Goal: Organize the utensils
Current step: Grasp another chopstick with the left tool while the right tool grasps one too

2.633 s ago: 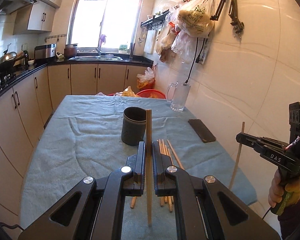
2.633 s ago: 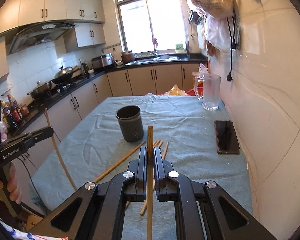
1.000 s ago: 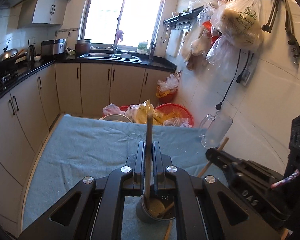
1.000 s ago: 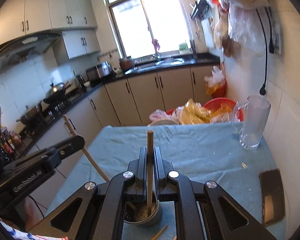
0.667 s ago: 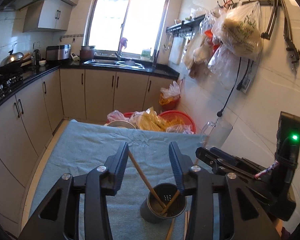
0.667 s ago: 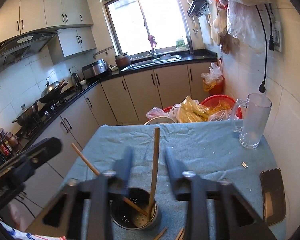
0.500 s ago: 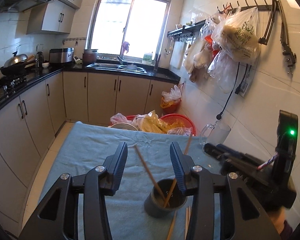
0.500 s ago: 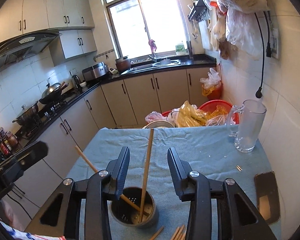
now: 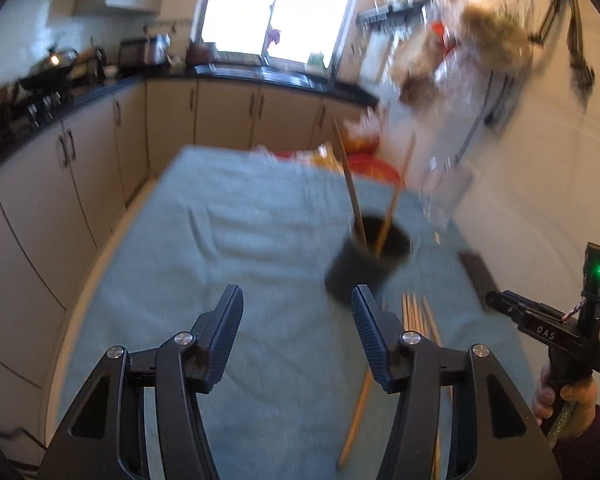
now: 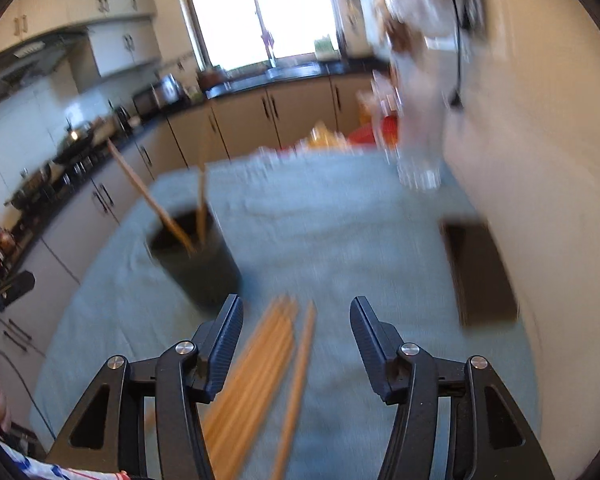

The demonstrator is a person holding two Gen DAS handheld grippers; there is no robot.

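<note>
A dark round holder stands on the blue-grey cloth, and two wooden chopsticks lean in it. Several more chopsticks lie loose on the cloth in front of it. My left gripper hangs above bare cloth, left of the holder, its jaws opening with nothing between them. My right gripper hovers over the loose chopsticks, its jaws also opening, and its pads touch none of them. In the left wrist view the right gripper shows at the right edge, in a hand.
A black phone lies on the cloth near the right wall, with a glass mug beyond it. Red basins and bags sit past the table's far edge. Cabinets run along the left.
Both grippers let go of their chopsticks into the holder, opened, then pulled back and down toward the near end of the table. The holder now stands farther off, and both views are blurred.
</note>
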